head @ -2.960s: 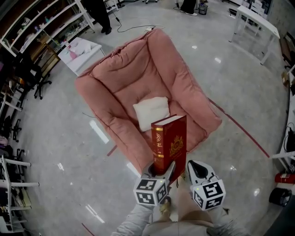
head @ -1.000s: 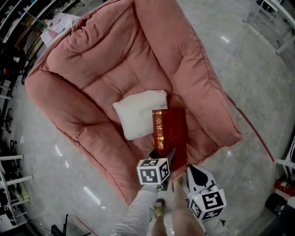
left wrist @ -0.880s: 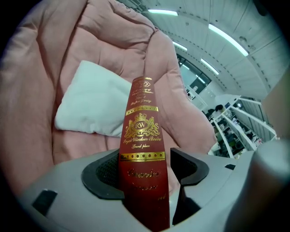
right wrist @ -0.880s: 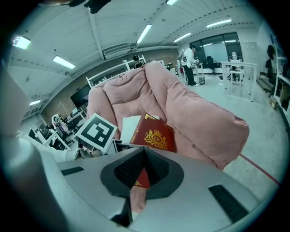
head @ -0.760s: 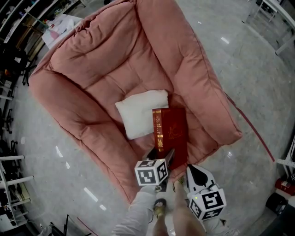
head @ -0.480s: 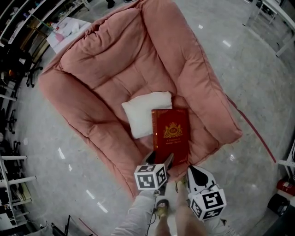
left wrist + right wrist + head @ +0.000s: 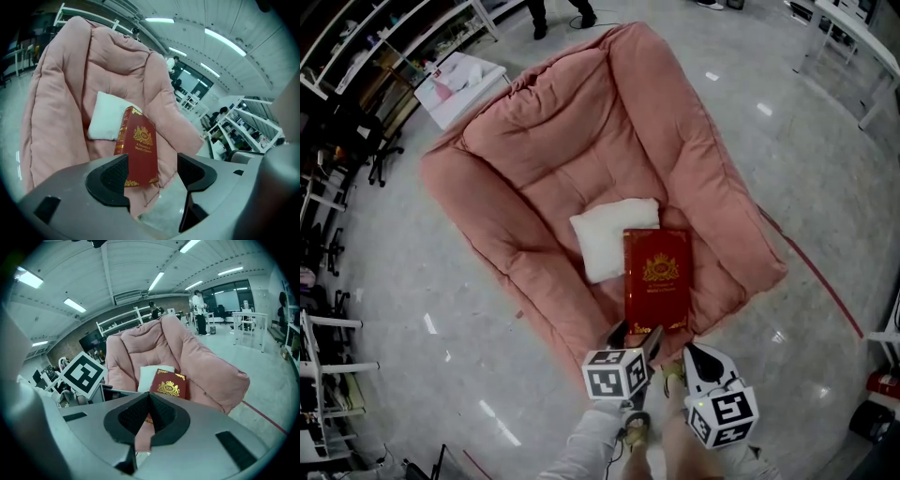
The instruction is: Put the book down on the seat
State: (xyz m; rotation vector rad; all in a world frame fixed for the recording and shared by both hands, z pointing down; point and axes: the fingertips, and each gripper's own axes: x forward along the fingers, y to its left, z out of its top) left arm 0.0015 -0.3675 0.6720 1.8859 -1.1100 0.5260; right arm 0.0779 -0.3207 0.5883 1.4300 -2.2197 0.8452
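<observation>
The red book (image 7: pixel 656 277) with gold print lies flat, cover up, on the front of the pink armchair's seat (image 7: pixel 553 159), its left edge against a white pillow (image 7: pixel 612 236). My left gripper (image 7: pixel 635 337) hovers just short of the book's near end, open, its pads off the cover. In the left gripper view the book (image 7: pixel 140 145) lies beyond the wide jaws of that gripper (image 7: pixel 152 171), next to the pillow (image 7: pixel 108 122). My right gripper (image 7: pixel 690 352) hangs beside it, shut and empty. In the right gripper view that gripper (image 7: pixel 149 401) points at the book (image 7: pixel 168 385).
The armchair stands on a glossy grey floor with a red line (image 7: pixel 814 274) to its right. A low white table (image 7: pixel 461 82) and shelves (image 7: pixel 342 56) stand at the back left, a white desk (image 7: pixel 844 37) at the back right. People (image 7: pixel 200 310) stand far behind.
The book went from standing on its edge in my left gripper to lying flat on the seat. The left jaws let go and drew back a little.
</observation>
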